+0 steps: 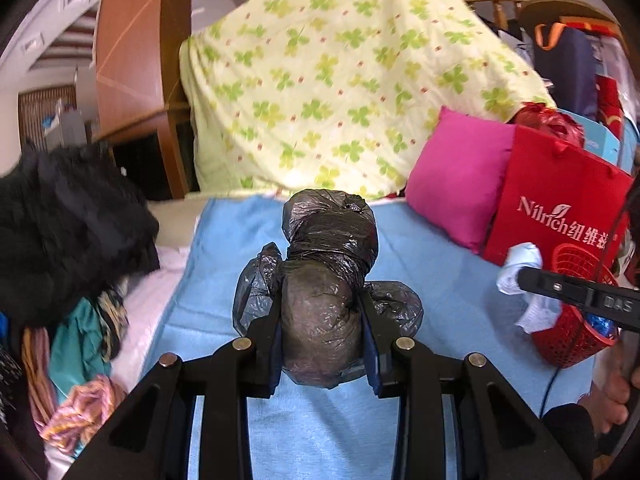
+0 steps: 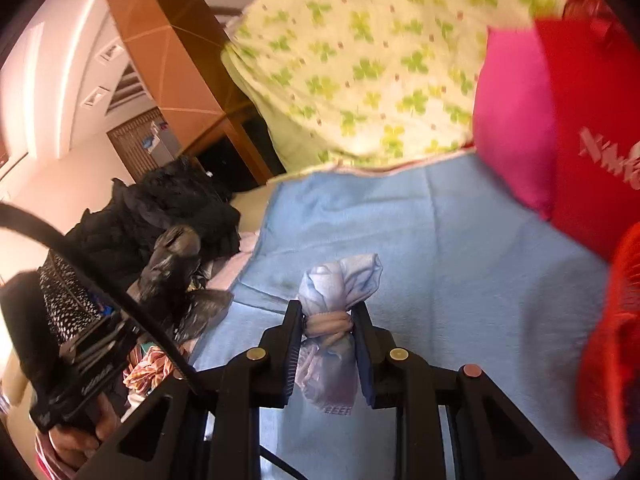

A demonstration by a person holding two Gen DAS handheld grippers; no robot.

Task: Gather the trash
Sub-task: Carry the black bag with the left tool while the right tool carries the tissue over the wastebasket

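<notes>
- Black plastic, knotted into a bundle: this black trash bag [image 1: 326, 280] sits pinched between the pads of the left tongs [image 1: 323, 344], held above the blue blanket [image 1: 440, 264] that covers the bed.
- Its long axis runs straight out along the fingers, away from the camera, with the rounded fat end between the pads and the twisted neck pointing toward the clover-print quilt [image 1: 332, 80].
- The right tongs [image 2: 328, 344] are pressed onto a pale blue bundle [image 2: 336, 320], a small wad tied round its waist with a cord; the pads bite just at that tie.
- That bundle also lies lengthwise along the fingers, its loose top fanning forward over the blanket.
- In the left wrist view the right tongs come in from the right edge with the pale bundle hanging at their tip, directly in front of the red mesh basket [image 1: 576, 320].
- The basket stands at the right side of the bed, below the red shopping bag [image 1: 560, 208] and beside the pink cushion [image 1: 460, 184].
- My reading: if the basket is the bin, it lies to the right of both tongs, and the right hand is far nearer, almost over its rim.
- The left hand's bag is well apart from it, across the blanket, so it would have to travel rightward.
- Whether the basket's mouth is wide enough for the black bag I cannot tell.
</notes>
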